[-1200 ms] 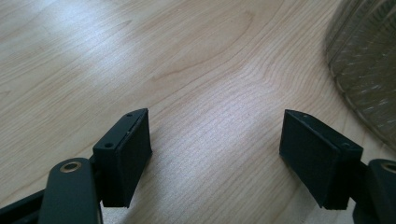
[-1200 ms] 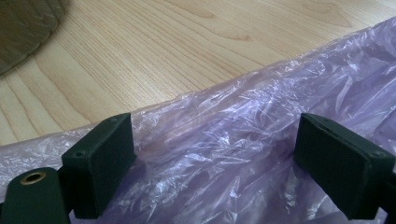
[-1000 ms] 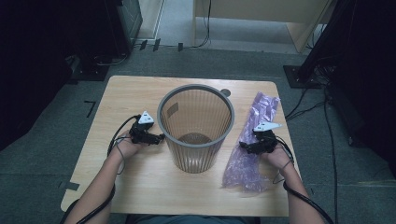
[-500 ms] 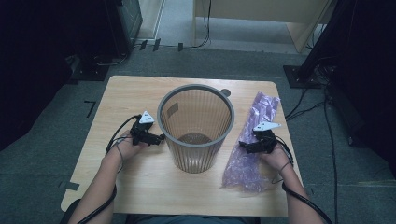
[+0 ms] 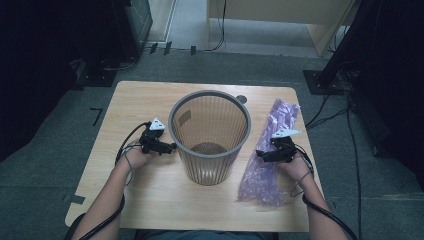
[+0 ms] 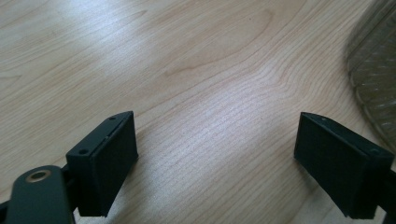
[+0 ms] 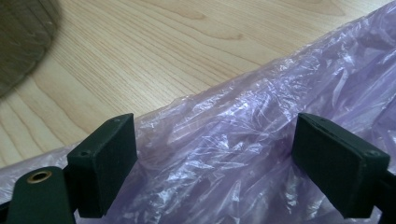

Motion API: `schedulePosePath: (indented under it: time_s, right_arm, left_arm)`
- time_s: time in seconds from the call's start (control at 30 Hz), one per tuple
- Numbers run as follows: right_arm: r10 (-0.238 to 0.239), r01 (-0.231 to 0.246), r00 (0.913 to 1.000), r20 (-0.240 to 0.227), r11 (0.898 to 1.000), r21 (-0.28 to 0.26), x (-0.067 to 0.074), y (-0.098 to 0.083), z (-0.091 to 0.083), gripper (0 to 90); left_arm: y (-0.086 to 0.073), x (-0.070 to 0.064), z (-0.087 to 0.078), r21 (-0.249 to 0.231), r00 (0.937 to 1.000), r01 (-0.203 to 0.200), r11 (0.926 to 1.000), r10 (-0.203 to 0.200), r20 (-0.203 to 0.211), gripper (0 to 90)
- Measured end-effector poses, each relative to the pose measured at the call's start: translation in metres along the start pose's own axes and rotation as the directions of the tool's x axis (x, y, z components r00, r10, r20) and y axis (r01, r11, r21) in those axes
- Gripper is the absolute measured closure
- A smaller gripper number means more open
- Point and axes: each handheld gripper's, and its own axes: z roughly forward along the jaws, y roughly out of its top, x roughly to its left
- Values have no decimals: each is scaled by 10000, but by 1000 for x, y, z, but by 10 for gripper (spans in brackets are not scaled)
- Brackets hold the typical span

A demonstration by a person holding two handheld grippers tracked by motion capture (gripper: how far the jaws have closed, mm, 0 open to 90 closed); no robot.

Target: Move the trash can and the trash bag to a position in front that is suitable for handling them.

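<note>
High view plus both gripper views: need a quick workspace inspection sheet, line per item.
Surface: light wooden table, bare wood around the things.
Job's things: grey ribbed wastebasket upright at centre; crumpled purple plastic bag lying flat to its right.
Clutter: small dark round spot by the far edge.
Grippers: left gripper jaws open over bare wood beside the basket; right gripper jaws open over the bag.
Cables: black cable trails from each gripper.
Surroundings: grey carpet, floor cables, dark stands, wooden furniture behind.

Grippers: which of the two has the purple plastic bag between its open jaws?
The right gripper: its jaws straddle the purple bag, right of the basket. The left gripper has bare table between its jaws.
</note>
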Motion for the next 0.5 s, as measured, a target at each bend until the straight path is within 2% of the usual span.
schedulePosePath:
  time_s: [0.07, 0.17, 0.2, 0.37, 0.5]
  right_arm:
    - [-13, 13, 10000, -23, 10000, 55, 0, 0, -1, 150]
    - [113, -113, 9999, -11, 9998, 171, -1, 1, -2, 172]
    - [141, -141, 9999, -14, 9997, 212, -1, 2, -3, 184]
    - [263, -262, 9996, -39, 9992, 296, -2, 3, -5, 199]
    - [328, -327, 9994, -60, 9993, 166, -2, 5, -7, 205]
  left_arm:
    - [1, 0, -1, 50, 9997, 226, 9997, -226, 74, 132]
    - [6, 2, -4, 412, 9951, 977, 9944, -982, 115, 139]
    - [6, 3, -5, 453, 9937, 1099, 9929, -1107, 150, 140]
    - [6, 3, -8, 422, 9953, 876, 9953, -892, 379, 150]
    - [9, 1, -13, 417, 9975, 484, 9980, -505, 487, 150]
